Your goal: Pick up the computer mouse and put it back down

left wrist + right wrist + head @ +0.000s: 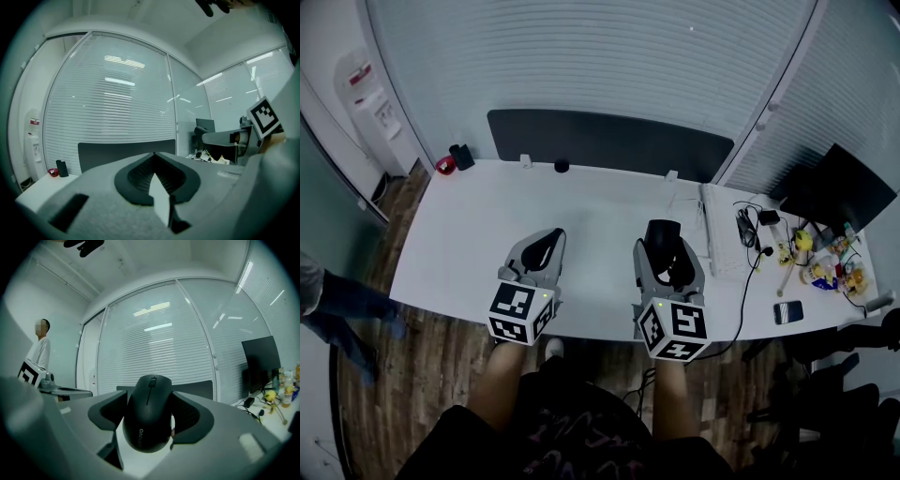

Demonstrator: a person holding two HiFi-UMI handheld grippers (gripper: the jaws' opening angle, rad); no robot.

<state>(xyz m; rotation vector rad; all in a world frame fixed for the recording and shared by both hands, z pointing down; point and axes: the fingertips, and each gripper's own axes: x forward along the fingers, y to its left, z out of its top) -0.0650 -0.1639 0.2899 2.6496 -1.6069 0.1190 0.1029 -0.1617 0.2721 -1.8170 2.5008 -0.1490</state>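
An office: white desk (478, 234), monitor (839, 192), keyboard (719, 232), water dispenser (375, 105) and glass walls with blinds (581, 56).

Mouse (662, 232) mostly hidden by right gripper (667, 255) in head view — clutter (830, 262) at right end of desk (581, 206) too small to identify; bystander (333, 305) cut off at left edge.

A keyboard (719, 230) and phone (788, 311) lie on the white desk (469, 234)

Walls: glass partitions (787, 75) are covered by closed horizontal blinds (581, 66); light reflections (119, 82) are seen in them.
Floor: dark wood planks (403, 356).
Desk: white top (469, 234), backed by a dark panel (609, 141).
Far left: water dispenser (370, 103).
Right end: dark monitor (839, 192).
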